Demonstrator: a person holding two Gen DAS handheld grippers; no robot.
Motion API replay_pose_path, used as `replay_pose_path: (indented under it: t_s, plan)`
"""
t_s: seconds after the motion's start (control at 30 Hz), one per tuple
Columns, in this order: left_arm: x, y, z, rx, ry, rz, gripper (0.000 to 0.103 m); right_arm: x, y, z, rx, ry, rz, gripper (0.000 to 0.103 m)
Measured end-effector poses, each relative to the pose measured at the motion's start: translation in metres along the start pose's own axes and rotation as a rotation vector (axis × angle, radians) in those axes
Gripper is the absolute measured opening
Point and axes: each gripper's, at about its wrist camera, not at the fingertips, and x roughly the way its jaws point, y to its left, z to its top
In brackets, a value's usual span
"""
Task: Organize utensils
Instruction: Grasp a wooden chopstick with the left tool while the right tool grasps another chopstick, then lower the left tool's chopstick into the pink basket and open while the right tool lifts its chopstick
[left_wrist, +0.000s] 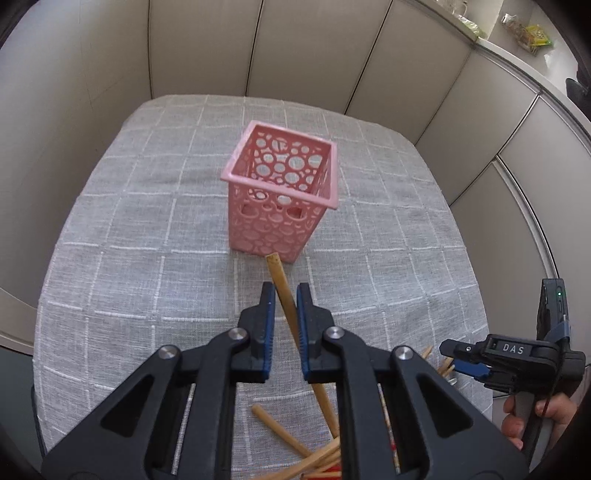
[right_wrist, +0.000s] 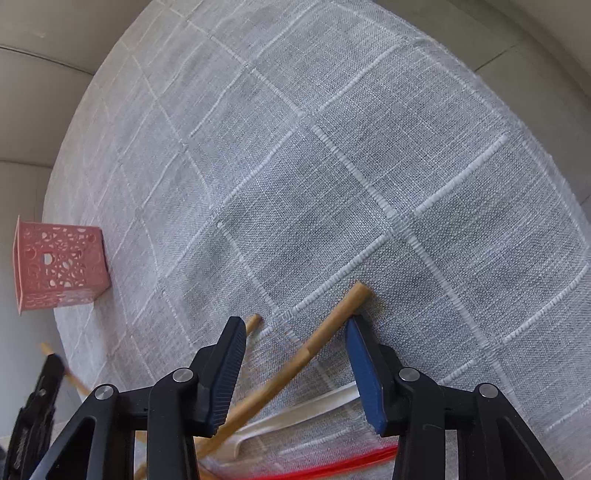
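A pink perforated basket (left_wrist: 279, 189) stands upright mid-table; it also shows at the far left of the right wrist view (right_wrist: 59, 264). My left gripper (left_wrist: 285, 295) is shut on a wooden chopstick (left_wrist: 282, 286) and holds it tilted, tip near the basket's base. My right gripper (right_wrist: 295, 330) is open just above the cloth, its fingers either side of another wooden chopstick (right_wrist: 328, 326). A pile of wooden and red chopsticks (left_wrist: 325, 458) lies near the front edge. A white utensil (right_wrist: 295, 415) lies under the right gripper.
The table wears a grey checked cloth (left_wrist: 147, 221). Beige partition panels (left_wrist: 207, 44) enclose it at the back and sides. The right gripper and the hand holding it show at the lower right of the left wrist view (left_wrist: 517, 362).
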Motion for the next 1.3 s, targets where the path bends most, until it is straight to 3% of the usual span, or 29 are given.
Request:
replay_pose_path:
  t_s: [0.07, 0.3, 0.43, 0.47, 0.53, 0.6, 0.7, 0.9, 1.3]
  plan:
    - [-0.012, 0.002, 0.000, 0.015, -0.041, 0.014, 0.013, 0.002, 0.003, -0.001, 0.001, -0.015, -0.027, 0.039]
    - [-0.038, 0.002, 0.007, 0.052, -0.145, 0.052, 0.013, 0.005, 0.004, 0.002, 0.021, -0.030, -0.017, 0.034]
    - [-0.048, 0.000, 0.008, 0.056, -0.175, 0.061, 0.012, 0.007, 0.014, 0.000, -0.030, -0.058, -0.072, 0.033]
    - [-0.051, 0.001, 0.008, 0.055, -0.181, 0.062, 0.012, 0.008, 0.019, -0.001, -0.047, -0.070, -0.093, 0.031]
    - [-0.054, 0.001, 0.006, 0.053, -0.186, 0.063, 0.012, 0.013, 0.028, -0.004, -0.073, -0.094, -0.131, 0.015]
    - [-0.056, 0.002, 0.003, 0.054, -0.192, 0.069, 0.013, 0.016, 0.031, -0.005, -0.072, -0.117, -0.145, 0.013]
    - [-0.061, 0.008, 0.002, 0.049, -0.206, 0.077, 0.013, 0.016, 0.030, -0.003, -0.053, -0.133, -0.109, 0.010]
    - [-0.071, 0.014, 0.005, 0.038, -0.240, 0.088, 0.012, 0.010, 0.023, 0.007, -0.032, -0.160, 0.051, 0.008]
    - [-0.104, 0.014, 0.014, 0.054, -0.350, 0.106, 0.010, -0.084, 0.080, -0.014, -0.264, -0.421, 0.176, 0.007]
